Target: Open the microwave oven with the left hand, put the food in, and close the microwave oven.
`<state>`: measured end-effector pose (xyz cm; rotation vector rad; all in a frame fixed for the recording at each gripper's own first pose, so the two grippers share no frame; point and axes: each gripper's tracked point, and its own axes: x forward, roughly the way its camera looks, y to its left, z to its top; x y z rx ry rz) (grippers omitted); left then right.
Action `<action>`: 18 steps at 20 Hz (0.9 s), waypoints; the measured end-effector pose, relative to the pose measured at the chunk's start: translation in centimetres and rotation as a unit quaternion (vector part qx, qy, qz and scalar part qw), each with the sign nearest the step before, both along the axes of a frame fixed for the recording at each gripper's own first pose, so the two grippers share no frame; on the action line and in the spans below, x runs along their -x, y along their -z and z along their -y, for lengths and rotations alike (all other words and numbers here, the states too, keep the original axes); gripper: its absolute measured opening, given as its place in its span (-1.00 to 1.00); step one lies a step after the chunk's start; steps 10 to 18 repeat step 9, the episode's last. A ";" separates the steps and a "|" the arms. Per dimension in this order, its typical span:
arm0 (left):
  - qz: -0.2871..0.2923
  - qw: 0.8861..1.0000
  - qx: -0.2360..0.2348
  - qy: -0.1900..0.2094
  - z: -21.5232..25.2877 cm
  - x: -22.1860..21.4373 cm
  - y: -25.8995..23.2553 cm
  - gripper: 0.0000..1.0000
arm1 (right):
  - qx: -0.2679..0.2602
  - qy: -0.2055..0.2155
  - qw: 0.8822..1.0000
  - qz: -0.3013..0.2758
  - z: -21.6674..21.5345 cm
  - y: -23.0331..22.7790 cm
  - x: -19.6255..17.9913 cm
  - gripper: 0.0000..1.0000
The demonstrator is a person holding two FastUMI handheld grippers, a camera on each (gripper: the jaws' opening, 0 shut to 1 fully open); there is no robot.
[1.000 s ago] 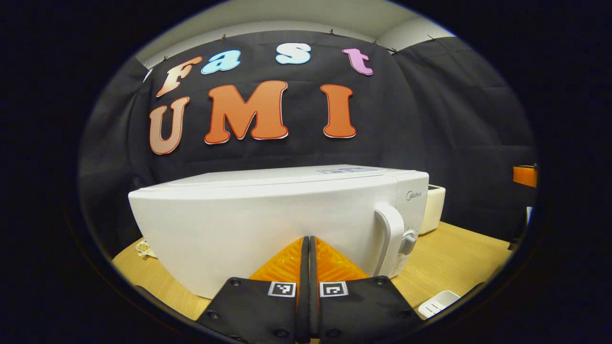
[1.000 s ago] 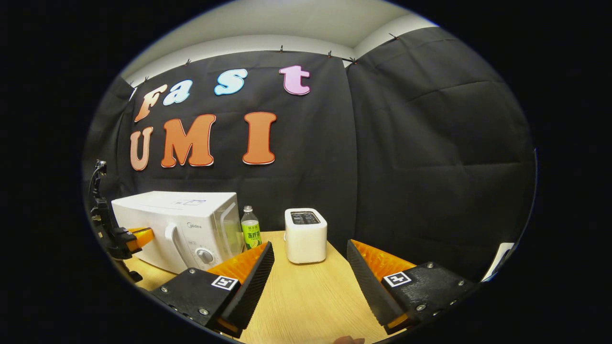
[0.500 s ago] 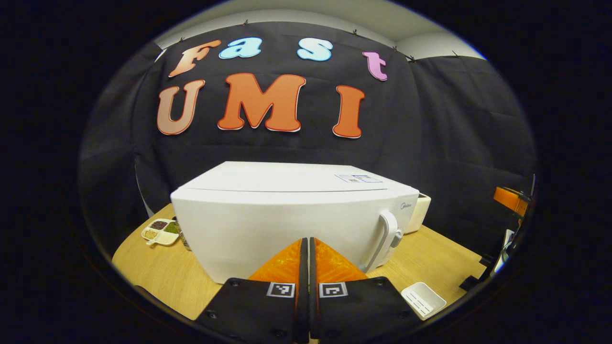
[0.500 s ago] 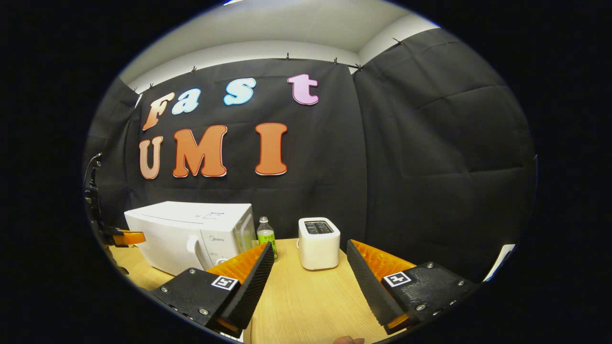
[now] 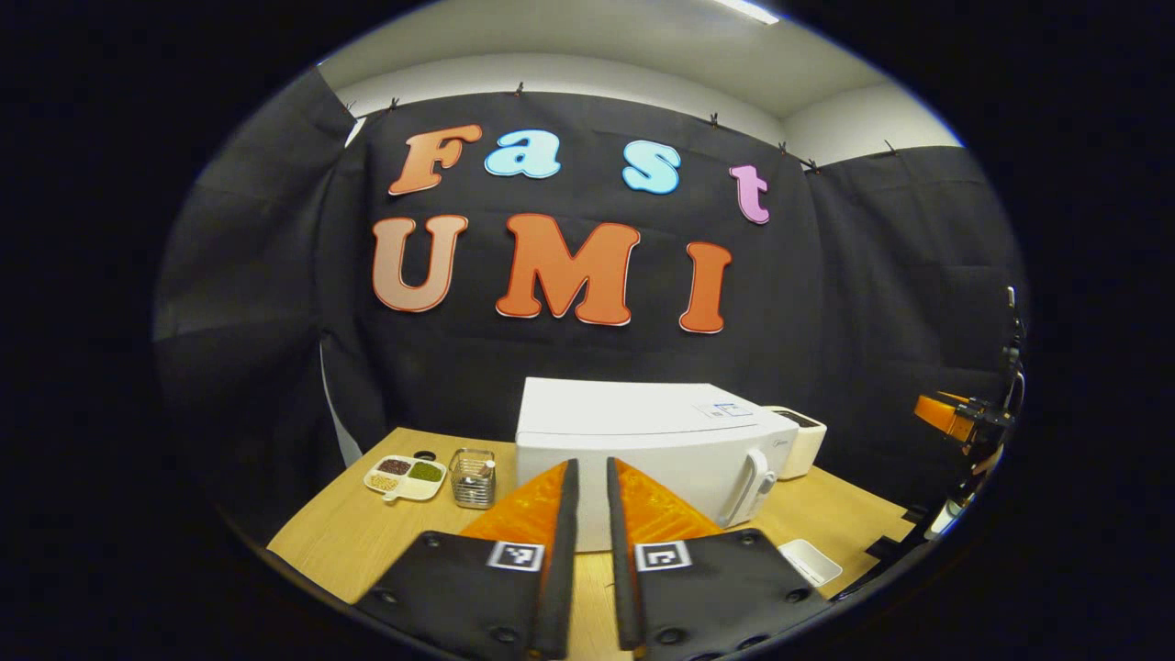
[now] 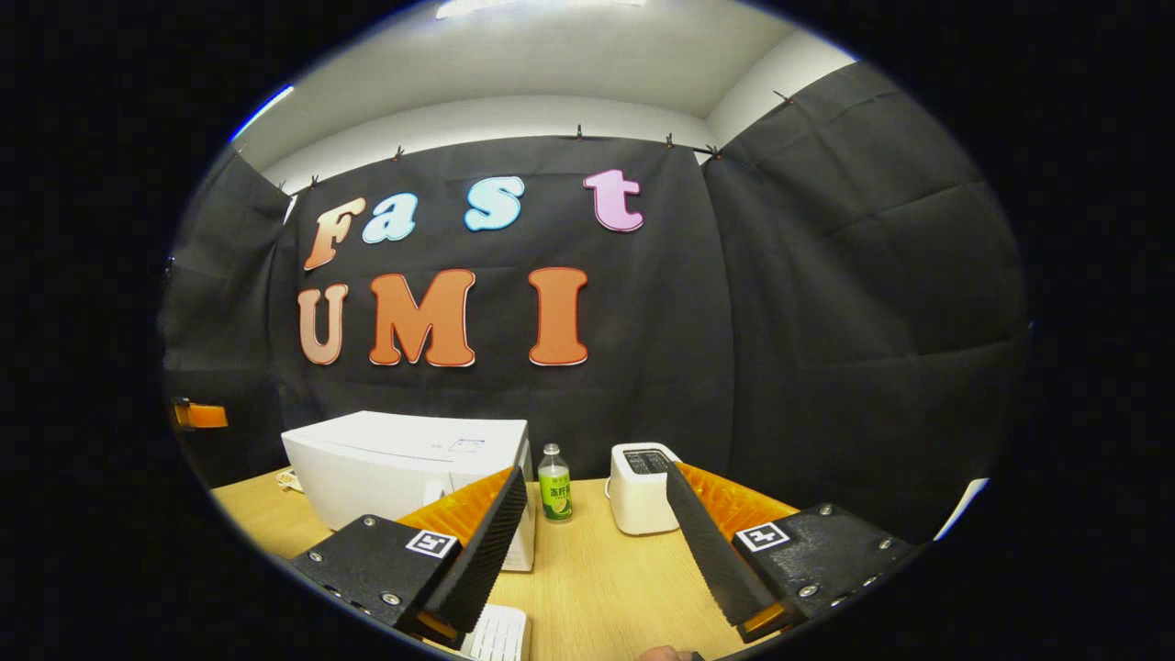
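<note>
The white microwave (image 5: 643, 441) stands on the wooden table with its door closed and its handle (image 5: 755, 479) on the right side. My left gripper (image 5: 590, 464) is held back from the door, its orange fingers a narrow gap apart with nothing between them. In the right gripper view the microwave (image 6: 404, 459) sits at the left, and my right gripper (image 6: 597, 477) stands wide open and empty above the table. The right gripper's orange finger (image 5: 945, 413) shows at the far right of the left gripper view; an orange finger of the left gripper (image 6: 197, 415) shows at the far left of the right gripper view.
A divided dish of grains (image 5: 404, 476) and a small wire basket (image 5: 473, 477) stand left of the microwave. A white toaster (image 6: 643, 487) and a green-labelled bottle (image 6: 553, 496) stand to its right. A white ribbed tray (image 5: 812, 560) lies near the table's front edge.
Both grippers have drawn back from the microwave, which now looks smaller and farther off. The left fingers, pressed together before, have parted slightly. The right gripper stays wide open.
</note>
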<state>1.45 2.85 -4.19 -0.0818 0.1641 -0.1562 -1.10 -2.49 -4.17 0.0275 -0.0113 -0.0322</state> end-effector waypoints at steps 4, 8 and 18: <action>0.012 1.000 -0.001 -0.012 -1.7 2.5 -1.2 -0.29 | -0.002 -0.020 1.000 -0.004 -1.9 -0.4 0.8 0.89; 0.018 0.998 -0.017 -0.066 -4.7 3.6 -1.6 0.94 | 0.002 -0.026 1.000 -0.001 -2.7 -1.0 1.4 0.90; 0.021 0.997 -0.016 -0.066 -4.6 3.9 -1.8 0.90 | 0.002 -0.027 1.000 -0.001 -2.8 -1.1 1.6 0.90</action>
